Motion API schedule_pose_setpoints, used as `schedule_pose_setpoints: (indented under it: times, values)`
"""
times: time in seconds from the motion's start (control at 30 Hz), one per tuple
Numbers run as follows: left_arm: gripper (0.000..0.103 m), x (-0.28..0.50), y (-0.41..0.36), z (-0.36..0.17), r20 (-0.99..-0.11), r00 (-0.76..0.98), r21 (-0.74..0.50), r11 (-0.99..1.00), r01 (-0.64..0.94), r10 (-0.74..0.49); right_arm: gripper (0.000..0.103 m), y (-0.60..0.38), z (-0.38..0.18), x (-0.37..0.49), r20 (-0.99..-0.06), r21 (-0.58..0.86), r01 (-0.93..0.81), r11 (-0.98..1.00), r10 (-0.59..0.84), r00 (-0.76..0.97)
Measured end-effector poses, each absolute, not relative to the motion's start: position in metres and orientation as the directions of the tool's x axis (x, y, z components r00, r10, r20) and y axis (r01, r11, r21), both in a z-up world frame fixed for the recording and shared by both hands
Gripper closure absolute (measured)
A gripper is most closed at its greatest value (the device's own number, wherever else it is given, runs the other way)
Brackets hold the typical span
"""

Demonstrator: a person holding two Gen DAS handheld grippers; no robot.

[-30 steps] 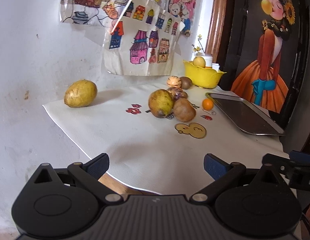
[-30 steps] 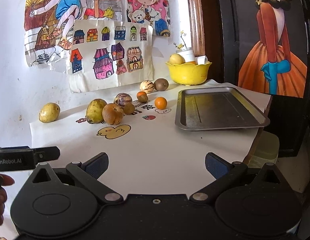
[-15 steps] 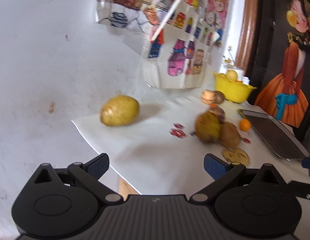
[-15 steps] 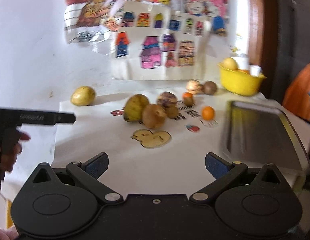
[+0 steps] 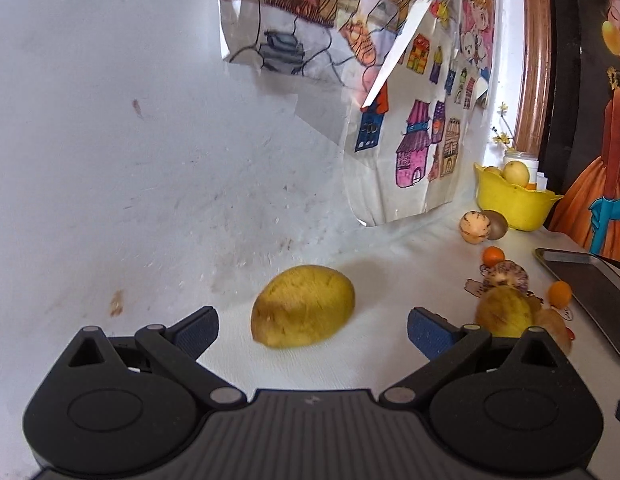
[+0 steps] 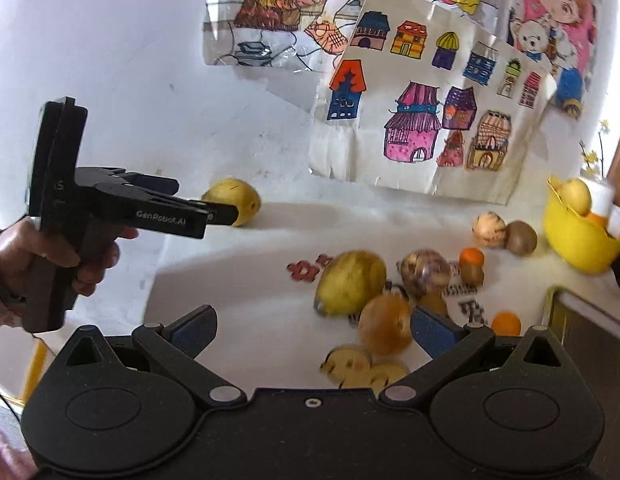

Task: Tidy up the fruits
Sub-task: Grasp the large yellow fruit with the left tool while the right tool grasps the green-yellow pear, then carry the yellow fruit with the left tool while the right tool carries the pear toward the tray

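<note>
A yellow-green mango (image 5: 303, 306) lies alone at the left of the white cloth, just ahead of and between the fingers of my open left gripper (image 5: 312, 325), not touched. In the right wrist view the same mango (image 6: 236, 204) sits behind the left gripper's tips (image 6: 214, 213). My right gripper (image 6: 312, 330) is open and empty, close to a cluster of fruit: a second mango (image 6: 350, 282), a brown round fruit (image 6: 385, 323), a purple-streaked fruit (image 6: 425, 271) and small oranges (image 6: 506, 323).
A yellow bowl (image 5: 515, 205) holding fruit stands at the back right. A grey metal tray (image 5: 590, 292) lies at the right. Drawings hang on the white wall (image 5: 130, 140) behind. A pale melon (image 5: 475, 227) and a kiwi (image 5: 496, 224) sit near the bowl.
My left gripper has swung left and moved close to the lone mango. My right gripper has turned left and moved in toward the fruit cluster. Both stayed open.
</note>
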State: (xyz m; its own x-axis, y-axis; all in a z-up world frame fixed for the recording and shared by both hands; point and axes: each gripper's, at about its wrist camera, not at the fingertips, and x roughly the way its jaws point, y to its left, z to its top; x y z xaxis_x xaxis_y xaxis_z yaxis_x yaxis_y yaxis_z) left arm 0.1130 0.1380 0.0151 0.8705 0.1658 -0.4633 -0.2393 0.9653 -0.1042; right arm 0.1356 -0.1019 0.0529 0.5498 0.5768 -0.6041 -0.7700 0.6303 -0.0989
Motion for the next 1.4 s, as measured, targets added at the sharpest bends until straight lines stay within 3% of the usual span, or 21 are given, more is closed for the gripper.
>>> schedule_pose_setpoints:
  times: [0.23, 0.43, 0.63, 0.97, 1.13, 1.4]
  values:
    - [0.0, 0.137, 0.147, 0.008, -0.496, 0.857, -0.1, 0.972, -0.213, 0.137, 0.001, -0.068, 0.028, 0.172, -0.607, -0.197, -0.759, 0.62, 0.531, 0.591]
    - [0.001, 0.148, 0.153, 0.005, -0.496, 0.861, -0.118, 0.974, -0.194, 0.111, 0.015, -0.058, 0.012, 0.2, -0.649, -0.142, -0.753, 0.642, 0.515, 0.561]
    - [0.01, 0.154, 0.155, 0.0, -0.511, 0.855, -0.141, 0.973, -0.184, 0.088, 0.021, -0.05, 0.005, 0.211, -0.67, -0.115, -0.765, 0.634, 0.519, 0.53]
    - [0.022, 0.159, 0.151, -0.004, -0.522, 0.845, -0.096, 0.977, -0.191, 0.114, 0.04, -0.049, 0.003, 0.215, -0.667, -0.121, -0.756, 0.644, 0.511, 0.542]
    - [0.03, 0.162, 0.15, -0.004, -0.524, 0.84, -0.07, 0.976, -0.208, 0.141, 0.041, -0.048, 0.003, 0.216, -0.667, -0.124, -0.748, 0.652, 0.503, 0.549]
    - [0.032, 0.16, 0.143, -0.006, -0.516, 0.837, -0.027, 0.974, -0.226, 0.18, 0.042, -0.045, -0.002, 0.205, -0.631, -0.193, -0.729, 0.657, 0.486, 0.605]
